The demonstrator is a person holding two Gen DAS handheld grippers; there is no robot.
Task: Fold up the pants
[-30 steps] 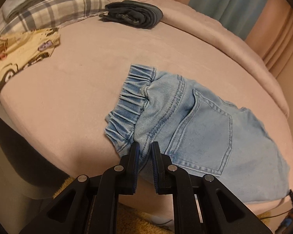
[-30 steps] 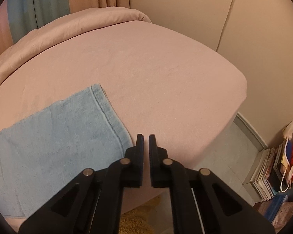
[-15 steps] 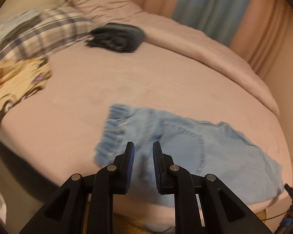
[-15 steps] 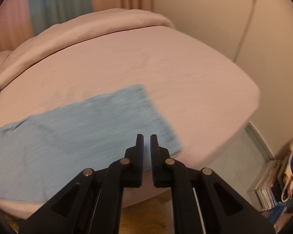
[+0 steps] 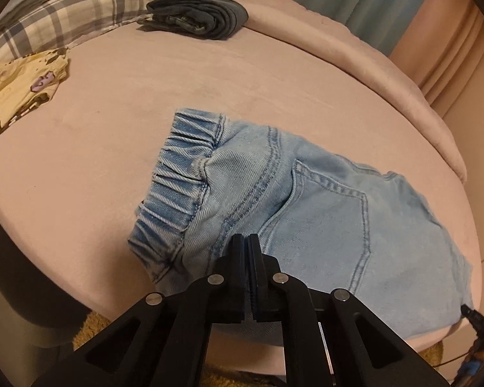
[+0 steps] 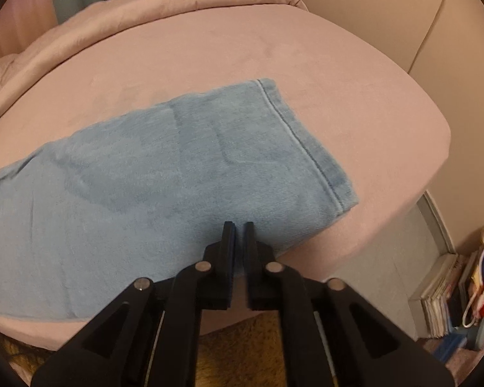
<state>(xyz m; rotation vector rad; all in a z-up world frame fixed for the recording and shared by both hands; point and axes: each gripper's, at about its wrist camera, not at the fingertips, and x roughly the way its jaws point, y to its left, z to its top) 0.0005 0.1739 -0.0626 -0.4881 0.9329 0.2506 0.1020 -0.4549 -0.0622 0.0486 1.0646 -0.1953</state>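
Light blue denim pants [image 5: 322, 213] lie flat on the pink bed, folded lengthwise, with the elastic waistband [image 5: 177, 187] at the left and a back pocket facing up. My left gripper [image 5: 246, 238] is shut, its tips over the near edge of the pants just right of the waistband. In the right wrist view the leg end [image 6: 193, 174] with its hem [image 6: 306, 148] lies across the bed. My right gripper [image 6: 238, 225] is almost shut, its tips over the near edge of the leg. Whether either grips cloth is hidden.
A folded dark garment [image 5: 196, 16] sits at the far side of the pink bed [image 5: 129, 103]. A plaid pillow [image 5: 64, 9] and a yellow printed cloth [image 5: 13, 96] lie at the left. A wall [image 6: 419, 32] and stacked books [image 6: 442, 296] are right of the bed.
Both grippers drew back and up, then came back down onto the near edge of the pants. The left jaws closed from a small gap. The right gripper now sits over the leg, not beside it.
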